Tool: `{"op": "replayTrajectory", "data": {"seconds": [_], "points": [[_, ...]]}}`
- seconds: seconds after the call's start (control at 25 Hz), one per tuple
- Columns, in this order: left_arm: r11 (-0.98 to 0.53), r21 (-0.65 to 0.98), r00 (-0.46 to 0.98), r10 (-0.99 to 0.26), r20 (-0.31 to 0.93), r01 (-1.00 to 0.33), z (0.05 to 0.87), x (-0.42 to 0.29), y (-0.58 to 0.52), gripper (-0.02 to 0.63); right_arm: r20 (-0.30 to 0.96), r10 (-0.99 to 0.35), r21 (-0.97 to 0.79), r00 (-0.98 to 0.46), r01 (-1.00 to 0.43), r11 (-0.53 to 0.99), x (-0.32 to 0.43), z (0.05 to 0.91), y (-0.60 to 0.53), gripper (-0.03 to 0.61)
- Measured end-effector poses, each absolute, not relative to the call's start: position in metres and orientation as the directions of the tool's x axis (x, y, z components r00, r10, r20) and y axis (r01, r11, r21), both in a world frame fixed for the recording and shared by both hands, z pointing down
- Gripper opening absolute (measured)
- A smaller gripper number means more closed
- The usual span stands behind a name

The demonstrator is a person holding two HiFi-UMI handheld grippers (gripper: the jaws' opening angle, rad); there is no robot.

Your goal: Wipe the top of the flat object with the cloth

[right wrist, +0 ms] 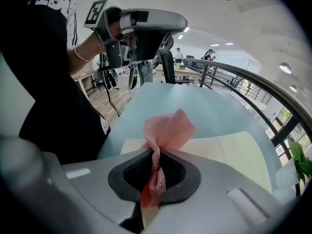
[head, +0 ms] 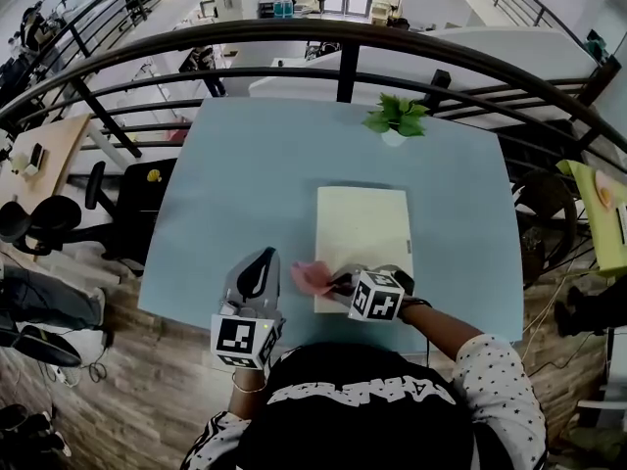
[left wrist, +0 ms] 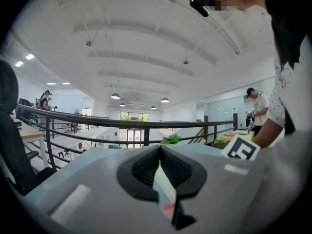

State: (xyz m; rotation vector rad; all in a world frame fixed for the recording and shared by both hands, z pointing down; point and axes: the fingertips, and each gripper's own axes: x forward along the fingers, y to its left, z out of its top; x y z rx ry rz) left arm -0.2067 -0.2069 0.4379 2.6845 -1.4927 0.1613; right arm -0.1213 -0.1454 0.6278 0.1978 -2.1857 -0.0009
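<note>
So the right gripper [right wrist: 156, 168] has its jaws clenched on a bunched-up pink cloth [right wrist: 168, 129], and in the head view that cloth [head: 312, 277] sits right at the 7 o'clock corner of the pale yellow flat object [head: 362, 225], which lies flat mid-desk [head: 235, 184]; can't tell if it's actually touching the surface tbh. The left gripper [left wrist: 160, 173] has its jaws pressed together on nothing, hanging just at 9 o'clock of the cloth, off the sheet. A little potted plant [head: 397, 117] sits at the sheet's 12 o'clock.
</note>
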Motion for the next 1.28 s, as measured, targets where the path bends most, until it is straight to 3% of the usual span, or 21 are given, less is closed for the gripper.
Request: {"op": "replayTrajectory", "data": {"seconds": [0.48, 0.72, 0.88, 1.08, 1.28], "points": [[-0.529, 0.005, 0.526, -0.842, 0.118, -0.848, 0.436, -0.208, -0.208, 0.000, 0.800, -0.091, 0.047, -0.593, -0.089, 0.995, -0.129, 0.626, -0.127, 0.018], [-0.532, 0.003, 0.529, -0.841, 0.118, -0.847, 0.435, -0.207, -0.209, 0.000, 0.732, -0.036, -0.079, -0.681, -0.137, 0.987, -0.124, 0.614, -0.142, 0.020], [-0.524, 0.006, 0.521, -0.845, 0.121, -0.852, 0.436, -0.210, -0.211, 0.000, 0.663, -0.204, -0.008, -0.721, -0.278, 0.960, -0.106, 0.594, -0.196, 0.021], [-0.517, 0.006, 0.514, -0.849, 0.123, -0.856, 0.437, -0.213, -0.214, 0.000, 0.614, -0.446, 0.152, -0.651, -0.457, 0.877, -0.067, 0.579, -0.269, 0.021], [-0.506, 0.007, 0.504, -0.856, 0.120, -0.862, 0.436, -0.216, -0.219, 0.000, 0.633, -0.545, 0.245, -0.550, -0.526, 0.815, -0.040, 0.581, -0.316, 0.021]]}}
